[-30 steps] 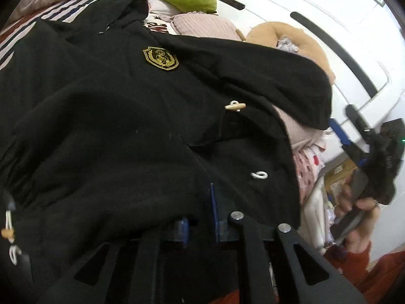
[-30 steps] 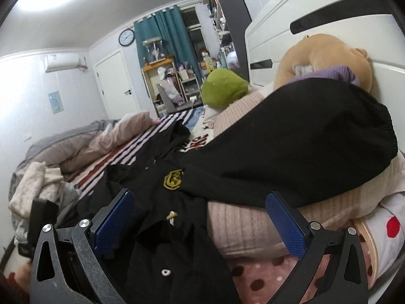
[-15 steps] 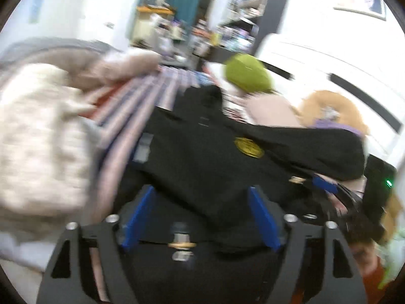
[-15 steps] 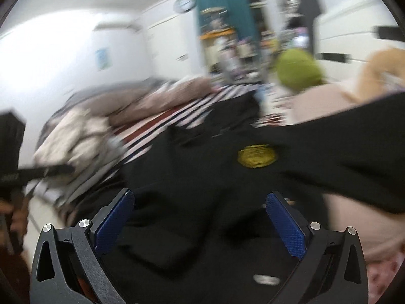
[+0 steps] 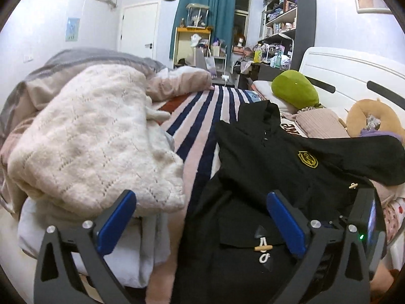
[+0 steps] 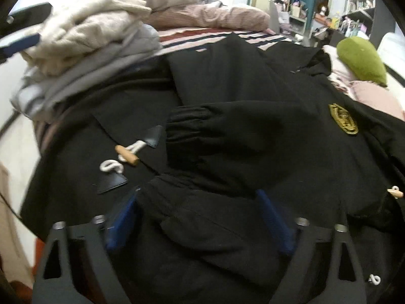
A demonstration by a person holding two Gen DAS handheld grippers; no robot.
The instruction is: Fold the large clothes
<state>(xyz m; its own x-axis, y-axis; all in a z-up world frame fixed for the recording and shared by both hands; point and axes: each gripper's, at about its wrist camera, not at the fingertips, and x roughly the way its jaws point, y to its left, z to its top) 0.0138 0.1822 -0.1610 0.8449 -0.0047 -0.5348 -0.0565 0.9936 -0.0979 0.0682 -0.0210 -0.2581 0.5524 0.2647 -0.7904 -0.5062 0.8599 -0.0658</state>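
Two tools here: the right tool (image 6: 197,217), half-closing, straddles a fold of the coat (image 6: 253,131) right below it, while the left tool (image 5: 200,217) just sprang wide, gripping nothing.

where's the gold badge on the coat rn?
Right wrist view: badge on the black coat, right side, below the green cushion. Left wrist view: right of centre.

Black duffle coat (image 6: 253,131) with a gold chest crest (image 6: 343,119) and wooden toggle (image 6: 127,155) on white cord, spread front-up on the striped bed. One elastic-cuffed sleeve (image 6: 227,126) lies folded across the chest, just ahead of the right jaws; a fabric fold sits between them.
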